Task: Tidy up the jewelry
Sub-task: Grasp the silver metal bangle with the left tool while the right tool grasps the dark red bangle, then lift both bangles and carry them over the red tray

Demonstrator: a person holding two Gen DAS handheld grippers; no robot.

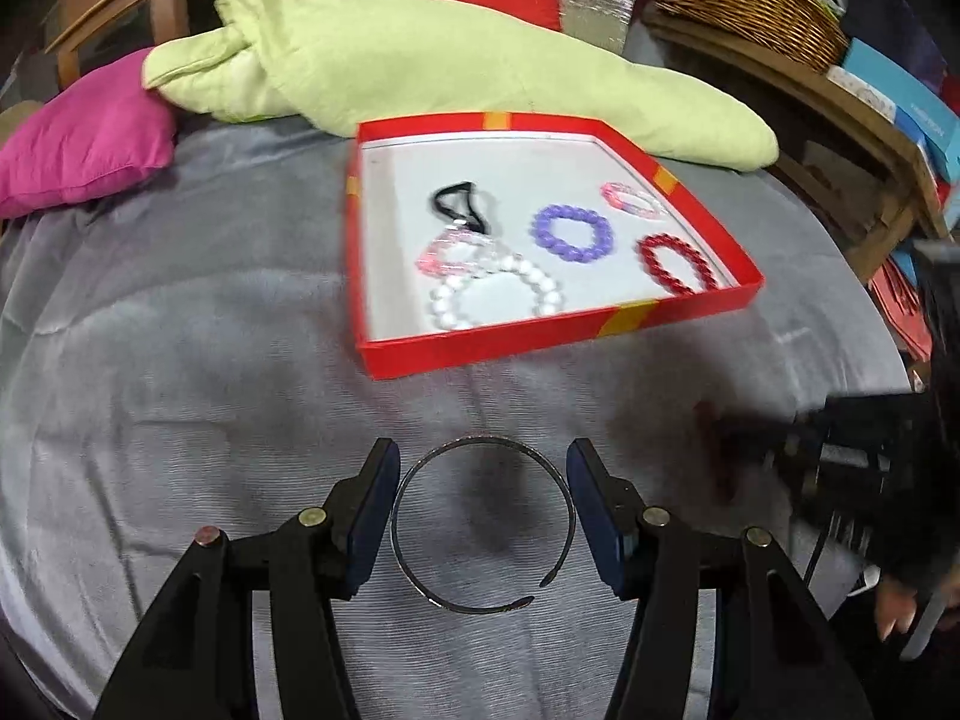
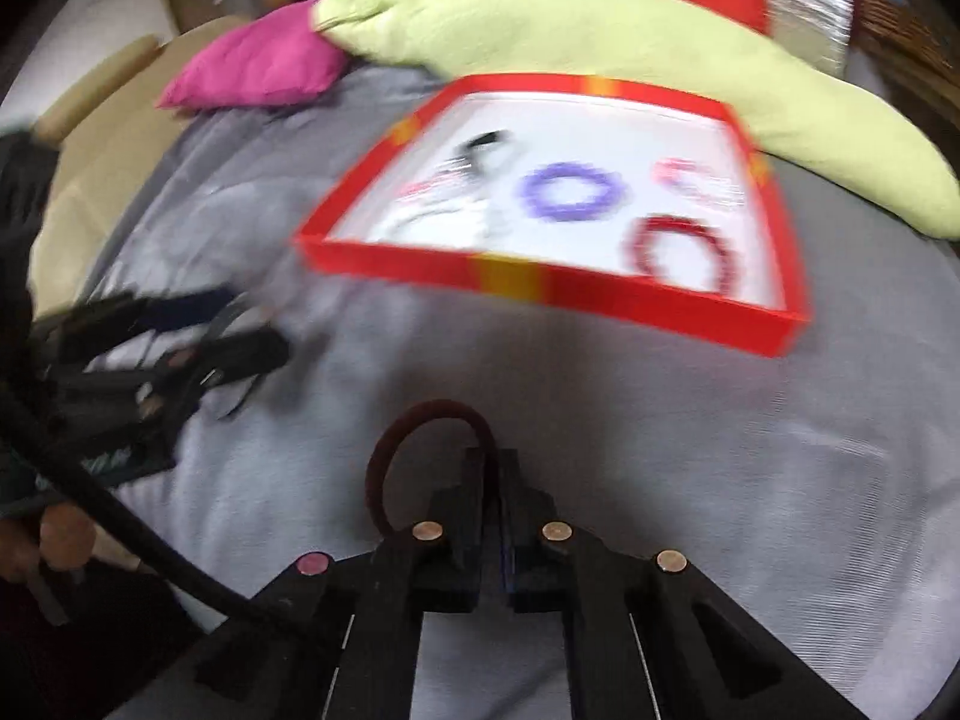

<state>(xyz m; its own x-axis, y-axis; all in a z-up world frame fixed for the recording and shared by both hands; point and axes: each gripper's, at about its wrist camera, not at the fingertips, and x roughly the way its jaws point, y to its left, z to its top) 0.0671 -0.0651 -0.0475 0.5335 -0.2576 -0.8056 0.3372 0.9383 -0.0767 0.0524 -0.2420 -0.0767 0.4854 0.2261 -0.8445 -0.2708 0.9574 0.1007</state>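
**Near the red box: two bangles held**

Near the red box [image 1: 558, 336], my left gripper [image 1: 483, 516] fingers clasp the metal bangle [image 1: 420, 474]; my right gripper [image 2: 491, 480] pinches the dark red bangle [image 2: 384, 462]. I'd lift both steadily, releasing into bare spots.

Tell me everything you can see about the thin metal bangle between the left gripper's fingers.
The bangle is a thin, dark, shiny metal hoop, an open cuff with a gap at its near right. It sits between the blue pads of the left hand-held gripper, which appear to touch its two sides. Below it is the grey blanket; whether it rests there or is lifted cannot be told. It is outside the red box, nearer the camera.
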